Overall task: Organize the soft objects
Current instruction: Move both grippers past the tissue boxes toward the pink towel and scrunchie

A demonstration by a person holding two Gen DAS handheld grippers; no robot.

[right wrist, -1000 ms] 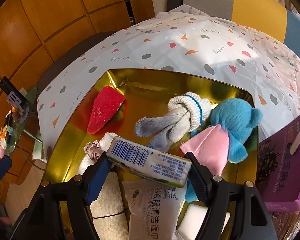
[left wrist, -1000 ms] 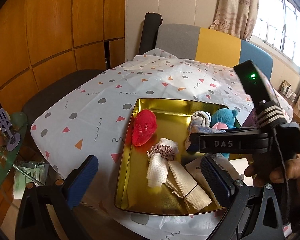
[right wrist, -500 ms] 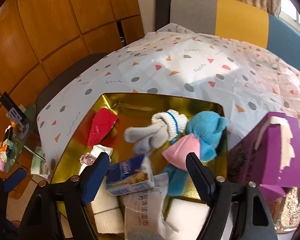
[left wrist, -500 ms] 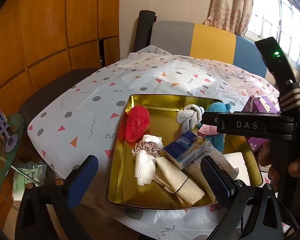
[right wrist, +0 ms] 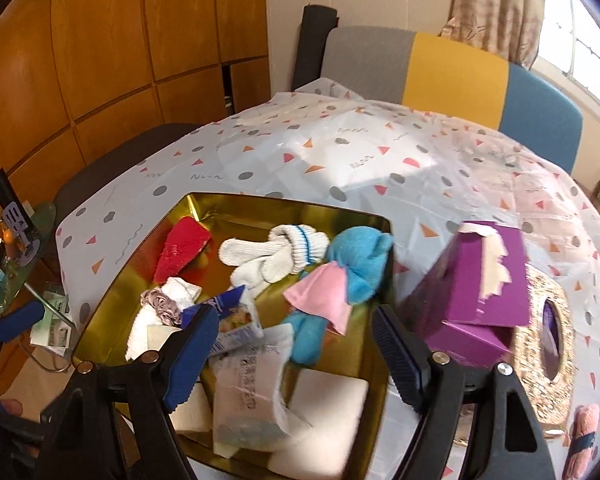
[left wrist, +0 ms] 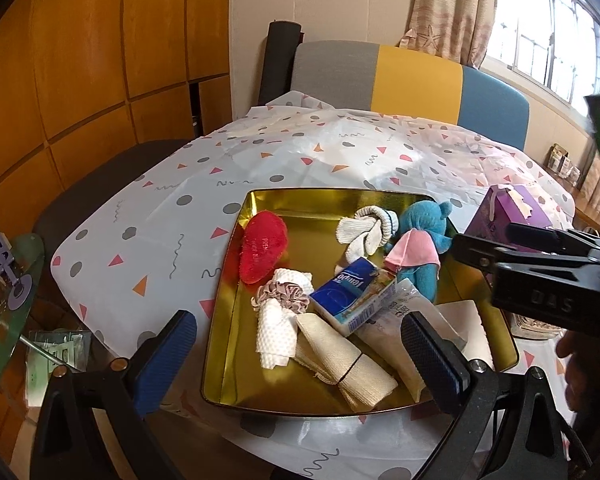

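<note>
A gold tray (left wrist: 236,320) (right wrist: 100,312) holds soft items: a red plush (left wrist: 262,250) (right wrist: 182,254), knotted white socks (left wrist: 366,232) (right wrist: 276,256), a blue plush toy with a pink cloth (left wrist: 418,240) (right wrist: 352,276), a scrunchie on a white cloth (left wrist: 280,300), beige cloth rolls (left wrist: 348,364), a wet-wipe pack (right wrist: 252,396) and a blue tissue pack (left wrist: 354,296) (right wrist: 230,322) lying on top. My left gripper (left wrist: 296,354) is open and empty at the tray's near edge. My right gripper (right wrist: 290,354) is open and empty above the tray's near right part.
A purple tissue box (right wrist: 480,284) (left wrist: 508,216) stands right of the tray on the patterned tablecloth (left wrist: 172,232). A gold glitter box (right wrist: 548,340) and a pink yarn piece (right wrist: 582,436) lie further right. A glass side table (left wrist: 4,300) with clutter is at the left. A chair (right wrist: 452,68) stands behind.
My right gripper opened and let go of the blue tissue pack, which now lies in the tray. Both grippers have drawn back and up from the tray.
</note>
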